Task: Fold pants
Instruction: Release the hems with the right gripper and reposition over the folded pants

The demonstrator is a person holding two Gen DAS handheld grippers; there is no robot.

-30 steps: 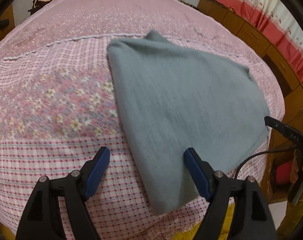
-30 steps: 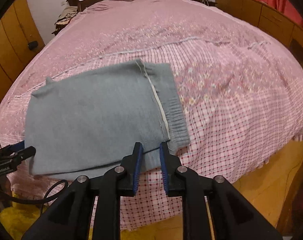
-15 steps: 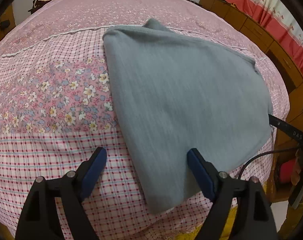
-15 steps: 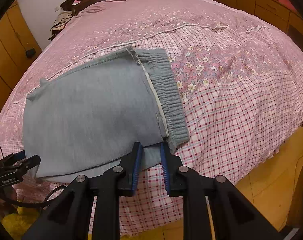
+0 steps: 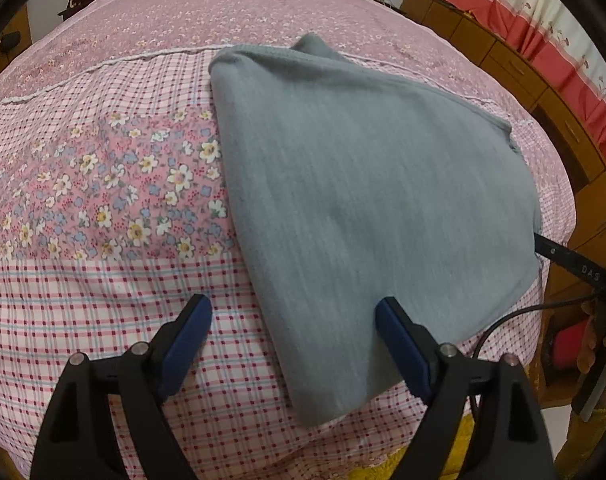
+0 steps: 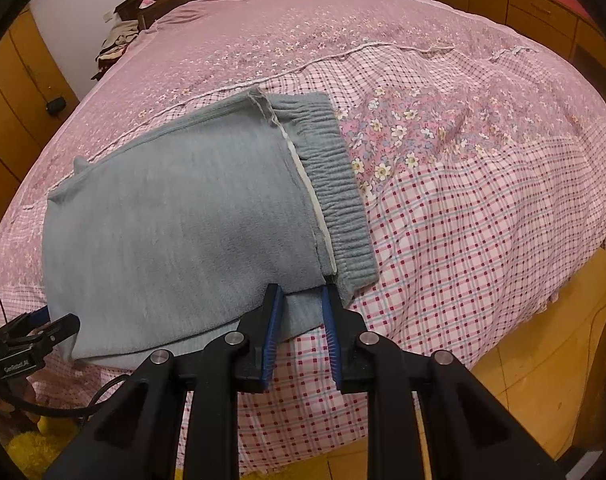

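Blue-padded, the black left gripper point(image 5: 291, 344) stands wide open just above the near corner of the folded grey knitted pants point(image 5: 367, 208), touching nothing. The black right gripper point(image 6: 301, 312), jaws narrow with a gap, hovers at the near edge beside the ribbed waistband point(image 6: 335, 196); no cloth looks pinched. Those pants lie flat near the foot edge of the pink floral and checked bedspread point(image 6: 463, 208) — soft, light, limp, likely to sag and shed a layer unless both thicknesses are nipped at the corners. Long axis runs side to side along that edge, waistband toward the right gripper.
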